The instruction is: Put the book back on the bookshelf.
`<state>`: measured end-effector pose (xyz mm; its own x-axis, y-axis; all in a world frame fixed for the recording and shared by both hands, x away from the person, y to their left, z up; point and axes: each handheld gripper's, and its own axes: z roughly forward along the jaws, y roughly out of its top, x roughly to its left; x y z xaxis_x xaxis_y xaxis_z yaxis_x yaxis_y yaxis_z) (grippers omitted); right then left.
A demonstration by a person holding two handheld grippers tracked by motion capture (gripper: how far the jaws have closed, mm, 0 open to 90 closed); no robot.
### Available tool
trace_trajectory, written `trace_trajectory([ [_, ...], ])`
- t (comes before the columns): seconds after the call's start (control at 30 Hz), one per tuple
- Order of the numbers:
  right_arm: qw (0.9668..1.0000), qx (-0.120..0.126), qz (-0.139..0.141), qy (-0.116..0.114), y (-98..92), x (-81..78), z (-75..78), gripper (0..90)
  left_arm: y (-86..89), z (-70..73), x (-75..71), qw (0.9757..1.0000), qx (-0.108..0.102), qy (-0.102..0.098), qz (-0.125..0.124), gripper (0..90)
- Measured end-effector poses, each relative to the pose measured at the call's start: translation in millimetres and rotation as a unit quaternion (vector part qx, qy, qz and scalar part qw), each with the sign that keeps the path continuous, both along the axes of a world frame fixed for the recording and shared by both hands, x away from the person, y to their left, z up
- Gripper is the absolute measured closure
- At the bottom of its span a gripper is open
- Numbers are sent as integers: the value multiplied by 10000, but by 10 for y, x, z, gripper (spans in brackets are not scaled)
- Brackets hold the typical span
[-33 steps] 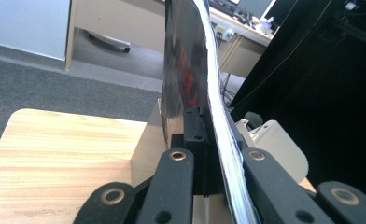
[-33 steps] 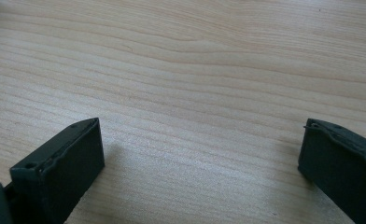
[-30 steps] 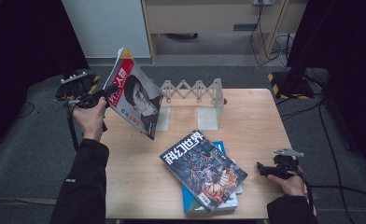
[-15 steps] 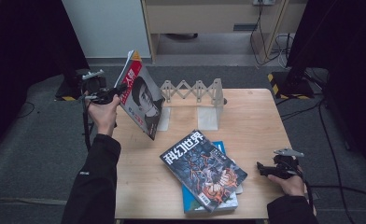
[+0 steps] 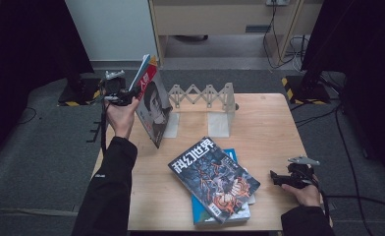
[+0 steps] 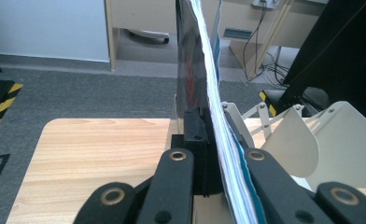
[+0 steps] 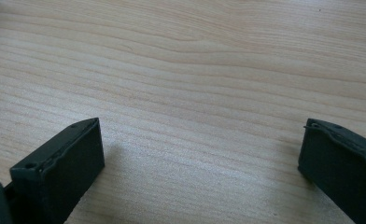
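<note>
A magazine (image 5: 151, 101) is held up on its edge by the left gripper (image 5: 124, 93), above the back-left part of the wooden surface (image 5: 269, 132). The jaws are closed tight on the magazine; in the left gripper view the page edges (image 6: 214, 121) are seen squeezed between the two black jaws, w/ the dark cover on one side & the blue-edged pages on the other. The magazine is tilted a bit, w/ its red top corner up high & its lower corner down near the surface. A face is printed on the cover. Just beside the magazine, a white folding book rack (image 5: 203, 105) is set at the back of the surface; its zigzag bars & white end plates (image 6: 349, 140) are seen near the held pages in the left gripper view. Whether the magazine touches the rack can't be told. Two more magazines are stacked flat at the front middle of the surface: a dark one w/ big white letters (image 5: 212, 177) on top, & a blue one (image 5: 220, 214) under it. The right gripper (image 5: 284, 178) is held low at the front-right, well apart from the stack. Its jaws are spread wide w/ nothing between them; bare wood is seen between the two black pads (image 7: 59, 172).
</note>
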<state>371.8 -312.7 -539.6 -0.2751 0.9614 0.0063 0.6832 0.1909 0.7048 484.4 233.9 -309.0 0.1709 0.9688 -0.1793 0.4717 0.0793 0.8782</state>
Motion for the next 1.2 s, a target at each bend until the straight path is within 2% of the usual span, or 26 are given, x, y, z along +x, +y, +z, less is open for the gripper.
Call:
trace_trajectory([
  [0.1,10000,-1,2,0,1,1,0,4,-29,-8,7,9999,94,-43,19,864],
  [0.27,10000,5,-10,-2,3,0,0,4,-82,-85,15,9997,224,43,-19,863],
  [0.33,10000,4,-9,-2,3,0,0,4,-76,-131,18,9997,201,103,-32,863],
  [0.43,10000,9,-11,3,4,-1,0,3,-47,-155,6,9999,90,89,-72,863],
  [0.6,10000,9,-15,5,6,-1,0,4,-60,-166,-17,9997,175,87,-156,859],
  [0.67,10000,9,-18,5,6,-1,0,4,-45,-185,-11,9995,32,185,-264,851],
  [0.8,10000,10,-24,1,8,-1,0,4,-16,-196,12,9987,-284,233,-352,820],
  [1.0,10000,16,-28,9,10,-2,0,4,-69,-151,80,9983,-285,314,-391,737],
  [1.07,10000,15,-26,8,10,-2,0,4,-87,-142,96,9983,-304,343,-367,752],
  [1.1,10000,15,-26,9,10,-2,0,4,-96,-140,101,9984,-283,350,-339,788],
  [1.2,10000,10,-14,6,10,-2,0,4,-130,-136,97,9991,-107,308,-253,847],
])
